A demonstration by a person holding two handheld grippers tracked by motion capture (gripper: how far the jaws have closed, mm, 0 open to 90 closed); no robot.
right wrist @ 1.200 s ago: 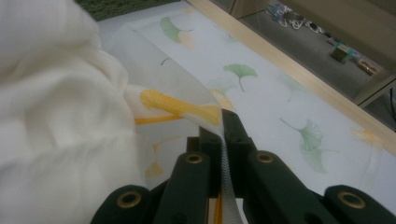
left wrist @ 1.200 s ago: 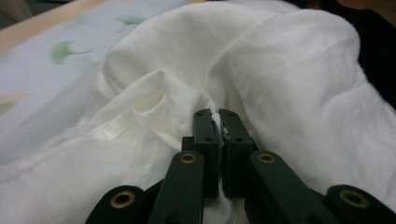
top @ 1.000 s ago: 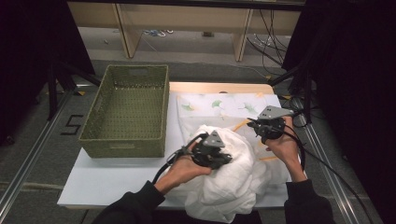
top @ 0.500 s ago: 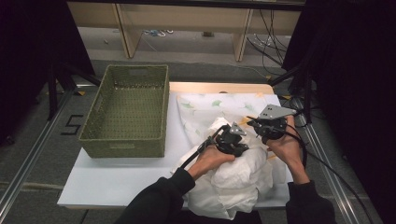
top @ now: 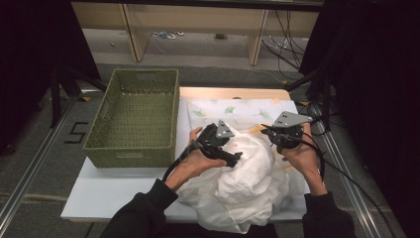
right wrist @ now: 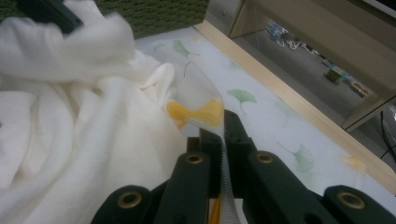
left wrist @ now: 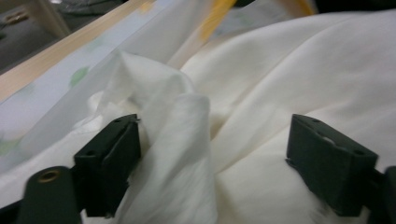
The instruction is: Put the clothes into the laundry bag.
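nearest the person, a heap of white cloth (top: 247,183) lies on the desk (top: 124,191), to the right of the green basket (top: 136,116). the left hand-held gripper (top: 236,157) rests on the heap, its jaws just sprung wide, a fold standing loose between them. farther right of the basket, the right hand-held gripper (top: 270,132) is pressed together on a leaf-printed sheet (top: 237,110). left of the basket, the floor bears a mark like "5" (top: 78,133).

White-topped table (top: 124,196) with a pale wooden far edge, green woven basket (top: 136,119) standing on its left part, leaf-printed cloth (top: 233,110) spread flat across the right, crumpled white fabric (top: 242,178) heaped on that cloth.
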